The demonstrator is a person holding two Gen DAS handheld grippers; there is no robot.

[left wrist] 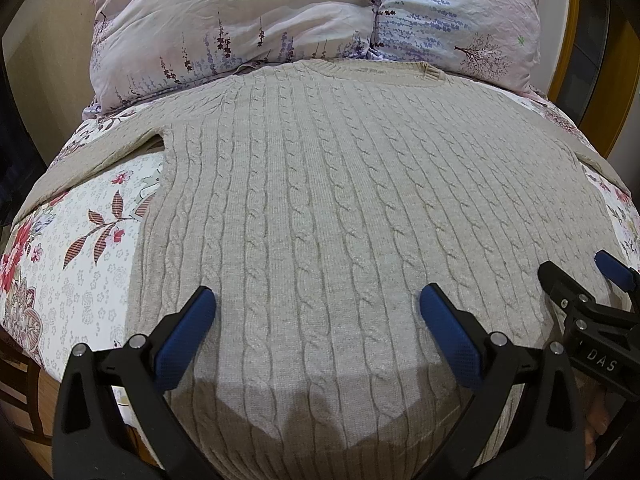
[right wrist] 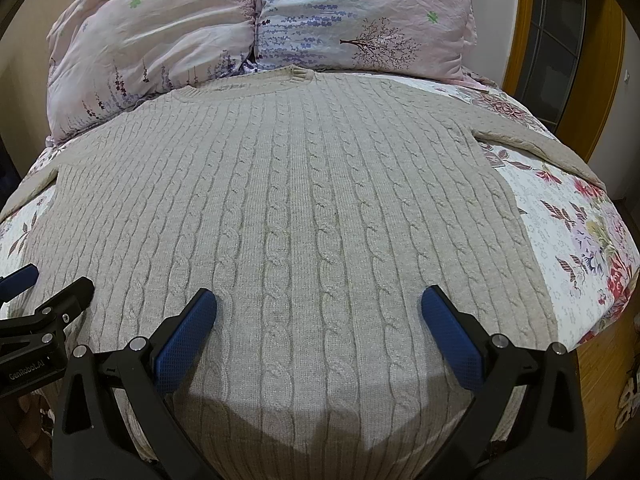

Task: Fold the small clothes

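Note:
A beige cable-knit sweater (left wrist: 340, 200) lies flat on the bed, collar toward the pillows, both sleeves spread out to the sides. It also fills the right wrist view (right wrist: 300, 220). My left gripper (left wrist: 318, 304) is open and empty, hovering over the sweater's lower part. My right gripper (right wrist: 319, 304) is open and empty too, over the lower part a little further right. Each gripper shows at the edge of the other's view: the right one (left wrist: 576, 280) and the left one (right wrist: 52, 280).
A floral bedsheet (left wrist: 80, 240) covers the bed under the sweater. Two floral pillows (left wrist: 240, 20) stand at the head of the bed. A wooden door frame (right wrist: 516, 40) is at the far right. The bed's wooden edge (right wrist: 600, 380) shows lower right.

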